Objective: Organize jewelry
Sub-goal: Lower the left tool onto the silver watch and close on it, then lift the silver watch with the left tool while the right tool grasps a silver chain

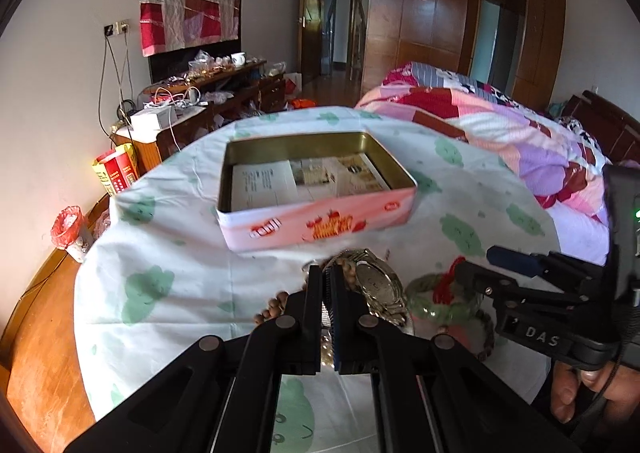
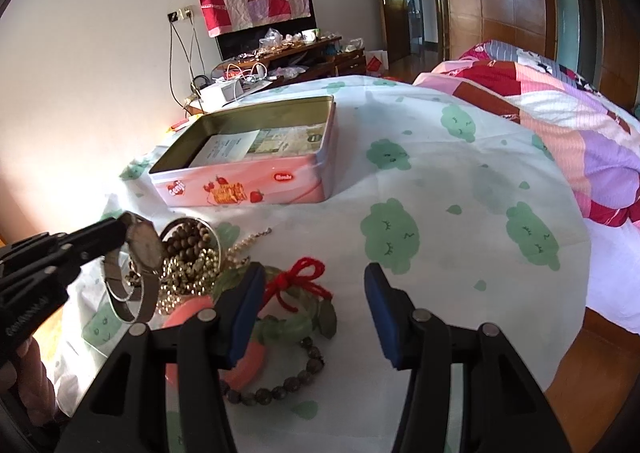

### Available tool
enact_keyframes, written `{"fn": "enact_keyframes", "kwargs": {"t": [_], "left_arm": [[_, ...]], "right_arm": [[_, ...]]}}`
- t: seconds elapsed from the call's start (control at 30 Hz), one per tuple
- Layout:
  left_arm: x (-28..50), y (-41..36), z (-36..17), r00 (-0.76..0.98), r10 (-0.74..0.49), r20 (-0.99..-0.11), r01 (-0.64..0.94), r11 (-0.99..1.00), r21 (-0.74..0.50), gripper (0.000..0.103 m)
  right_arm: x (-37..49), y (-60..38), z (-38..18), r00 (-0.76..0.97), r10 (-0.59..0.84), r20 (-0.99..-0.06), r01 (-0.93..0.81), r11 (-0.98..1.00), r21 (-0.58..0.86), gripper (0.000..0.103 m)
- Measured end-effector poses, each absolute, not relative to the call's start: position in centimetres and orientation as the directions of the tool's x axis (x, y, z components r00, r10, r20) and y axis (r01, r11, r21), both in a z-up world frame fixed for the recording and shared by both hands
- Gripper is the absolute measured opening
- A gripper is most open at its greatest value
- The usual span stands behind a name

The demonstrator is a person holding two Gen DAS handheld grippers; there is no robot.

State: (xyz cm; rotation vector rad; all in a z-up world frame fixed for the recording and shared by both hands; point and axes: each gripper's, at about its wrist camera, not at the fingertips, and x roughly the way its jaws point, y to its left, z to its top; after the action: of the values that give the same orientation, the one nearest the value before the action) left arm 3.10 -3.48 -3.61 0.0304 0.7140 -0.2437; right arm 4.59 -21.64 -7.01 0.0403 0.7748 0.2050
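Left gripper: jaws are drawn together on the metal band of a wristwatch, which is seen lifted clear of the cloud-print cloth in the right wrist view. Right gripper: jaws are held partly apart, nothing is clamped; a green bangle tied with red yarn is lying beneath and just inside the left finger.

Remaining pile, near the front of the cloth: wooden bead strands, gold chain, pink bangle, dark bead bracelet. Open pink tin is set just beyond, lined with printed paper.

Handling, as judged: the watch is fairly heavy, its links slippery and loose, its glass face fragile; it is best taken by the band beside the case, never across the dial.
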Motion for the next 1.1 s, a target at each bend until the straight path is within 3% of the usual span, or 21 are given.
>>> {"fn": "enact_keyframes", "kwargs": {"t": [0.17, 0.33, 0.47, 0.5, 0.93, 1.0, 1.1], "left_arm": [[3.2, -2.6, -2.8, 0.744, -0.205, -0.636, 0.216, 0.975, -0.061, 0.002], [3.0, -2.7, -2.3, 0.749, -0.22, -0.625, 0.228, 0.971, -0.068, 0.002], [2.9, -2.8, -1.7, 0.756, -0.232, -0.612, 0.238, 0.968, -0.072, 0.002], [2.8, -2.7, -1.4, 0.759, -0.232, -0.608, 0.236, 0.969, -0.074, 0.002], [1.7, -2.8, 1.9, 0.814, -0.269, -0.515, 0.261, 0.961, -0.09, 0.002], [2.5, -3.2, 1.0, 0.805, -0.235, -0.544, 0.247, 0.968, -0.053, 0.001], [3.6, -3.0, -1.1, 0.721, -0.31, -0.62, 0.277, 0.949, -0.152, 0.001]], "right_arm": [[5.7, -21.6, -7.7, 0.671, 0.228, -0.706, -0.184, 0.973, 0.139, 0.053], [6.5, -21.5, -8.3, 0.638, 0.263, -0.724, -0.203, 0.964, 0.172, 0.037], [6.2, -21.2, -8.3, 0.631, 0.298, -0.717, -0.237, 0.953, 0.188, 0.012], [6.1, -21.2, -8.2, 0.635, 0.302, -0.711, -0.244, 0.952, 0.186, 0.01], [4.8, -20.5, -6.3, 0.675, 0.344, -0.653, -0.303, 0.936, 0.179, 0.006], [4.6, -20.4, -6.1, 0.675, 0.348, -0.65, -0.308, 0.934, 0.18, 0.006], [4.4, -20.5, -5.7, 0.676, 0.36, -0.643, -0.316, 0.93, 0.188, 0.005]]}}
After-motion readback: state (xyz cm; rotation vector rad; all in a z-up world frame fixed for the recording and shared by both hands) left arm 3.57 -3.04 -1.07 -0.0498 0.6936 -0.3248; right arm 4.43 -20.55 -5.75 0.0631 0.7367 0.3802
